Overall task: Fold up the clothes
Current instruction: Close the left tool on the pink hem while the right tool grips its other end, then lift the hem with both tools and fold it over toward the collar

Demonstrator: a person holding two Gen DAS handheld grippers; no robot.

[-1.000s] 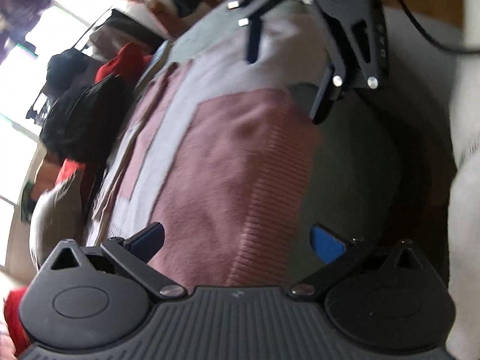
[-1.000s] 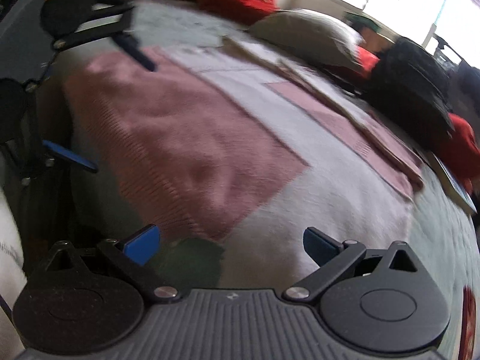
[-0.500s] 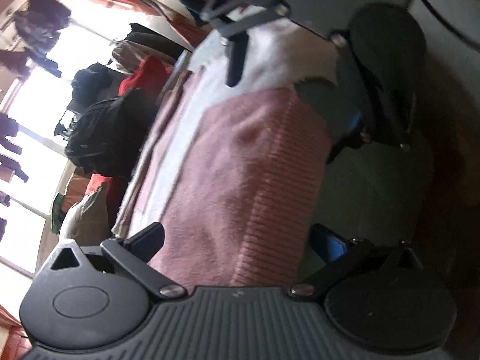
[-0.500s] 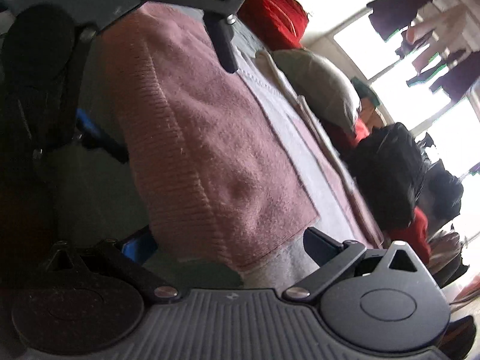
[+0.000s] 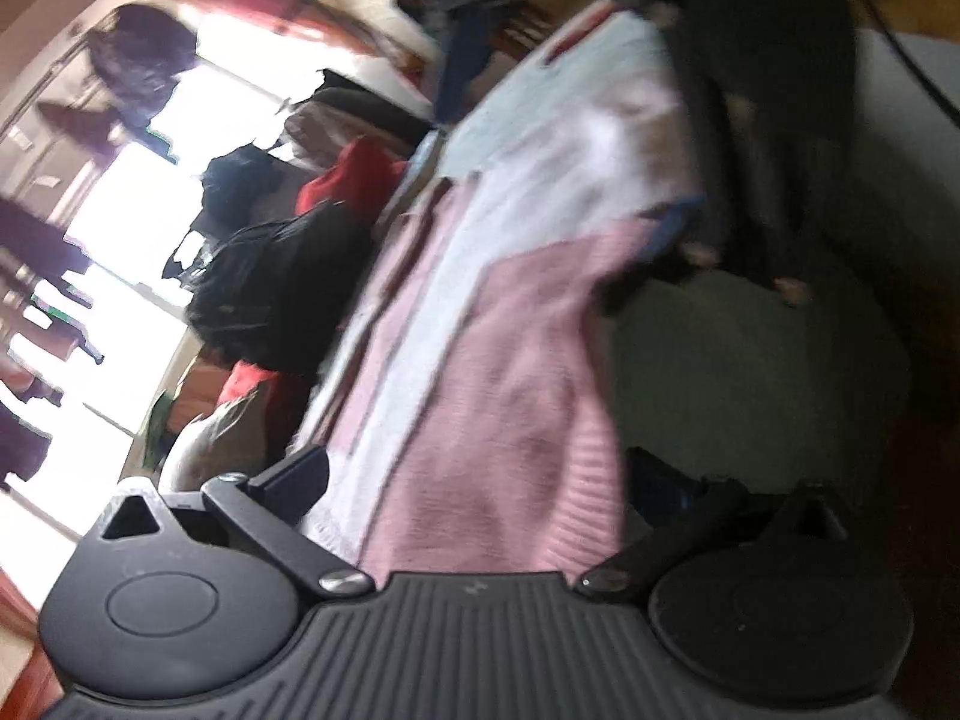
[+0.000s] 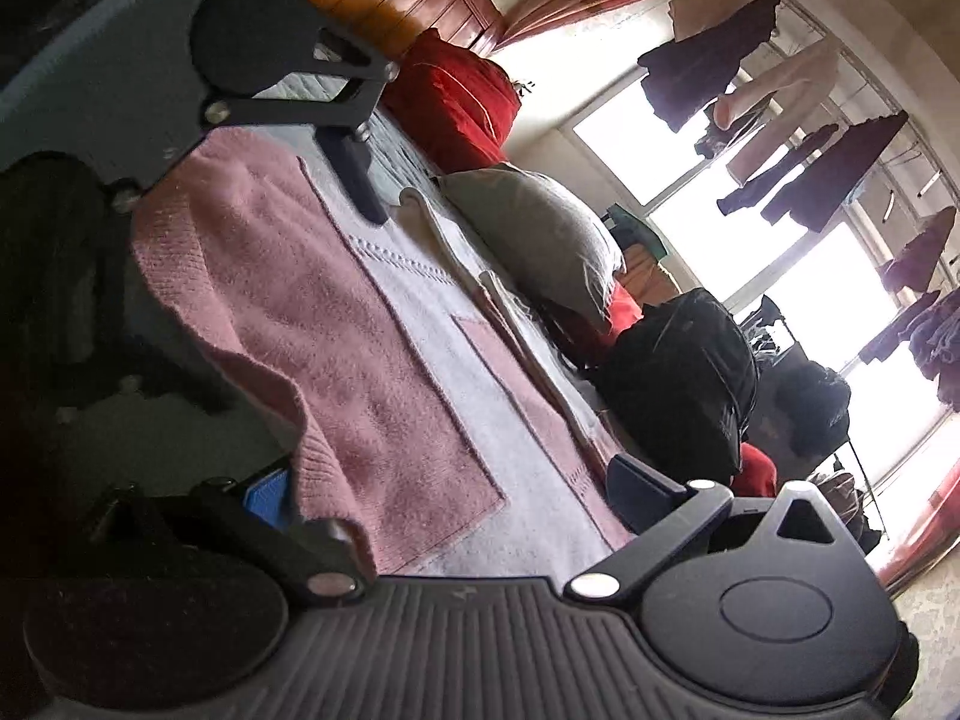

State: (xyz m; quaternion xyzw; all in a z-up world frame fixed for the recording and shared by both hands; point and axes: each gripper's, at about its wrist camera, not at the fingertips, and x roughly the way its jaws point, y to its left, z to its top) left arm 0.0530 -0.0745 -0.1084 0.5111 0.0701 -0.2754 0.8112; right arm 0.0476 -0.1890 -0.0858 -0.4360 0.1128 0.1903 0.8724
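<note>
Left gripper (image 5: 474, 483), bottom of the left wrist view, has its jaws spread wide, the pink-and-white knit sweater (image 5: 498, 372) running up between them; nothing pinched as far as the blurred frame shows. Right gripper (image 6: 444, 492), bottom of the right wrist view, likewise stands spread, w/ the sweater's ribbed hem draped over its left, blue-padded finger (image 6: 267, 498) and no clamp visible.

Sweater lies lengthwise on a bed (image 6: 156, 324) w/ grey-green cover, near edge hanging in a loose fold at centre-left of the right wrist view. Left gripper also shows at upper left of that view, one finger tip just above or touching the cloth; can't tell which. In the left wrist view the right gripper is a dark blur at upper right.

Beyond the garment: grey pillow (image 6: 534, 240) centre, red bag (image 6: 456, 102) at top, black backpack (image 6: 678, 378) centre-right, clothes on a line (image 6: 810, 138) against bright windows, upper right.

Progress, as judged: early. A pink panel seems to lie over the white body, poss. one fold made; hem not yet lifted across, final folds & tidying left.
</note>
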